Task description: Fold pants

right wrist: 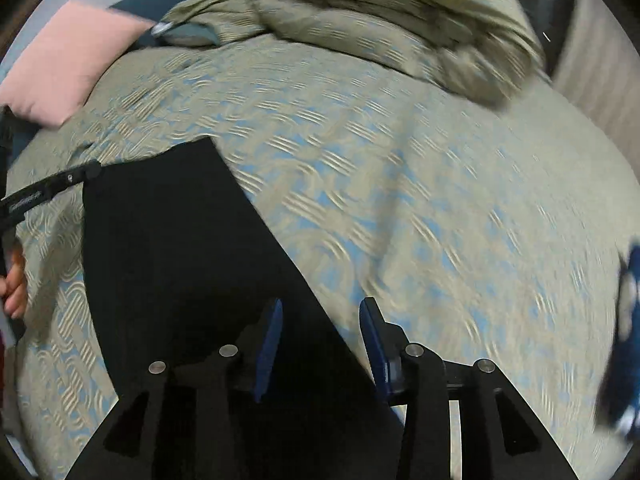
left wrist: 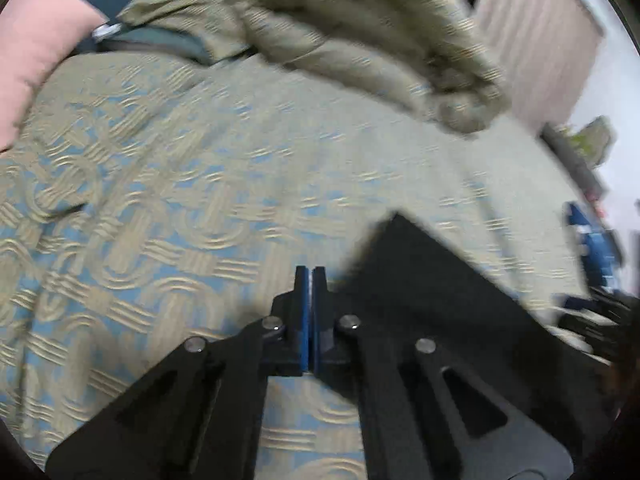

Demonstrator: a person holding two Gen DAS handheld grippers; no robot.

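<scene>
Black pants (right wrist: 180,248) lie flat on the patterned bedspread (right wrist: 440,200). My right gripper (right wrist: 320,320) hovers over their right edge, open, blue pads apart and pressing on nothing. The pants (left wrist: 420,288) spread out to the right of my left gripper (left wrist: 311,276) in the left wrist view. Its blue pads are shut together and I see no cloth between them. The pants' near corner reaches its right finger. From the right wrist view, the left gripper (right wrist: 94,170) has its tip at the pants' upper left corner, and a hand (right wrist: 14,284) holds it.
A pink pillow (left wrist: 36,60) (right wrist: 72,60) lies at the far left of the bed. A bunched heap of bedding (left wrist: 360,40) (right wrist: 380,20) fills the far side. A blue object (right wrist: 628,340) is blurred at the right edge. A curtain (left wrist: 536,40) hangs beyond the bed.
</scene>
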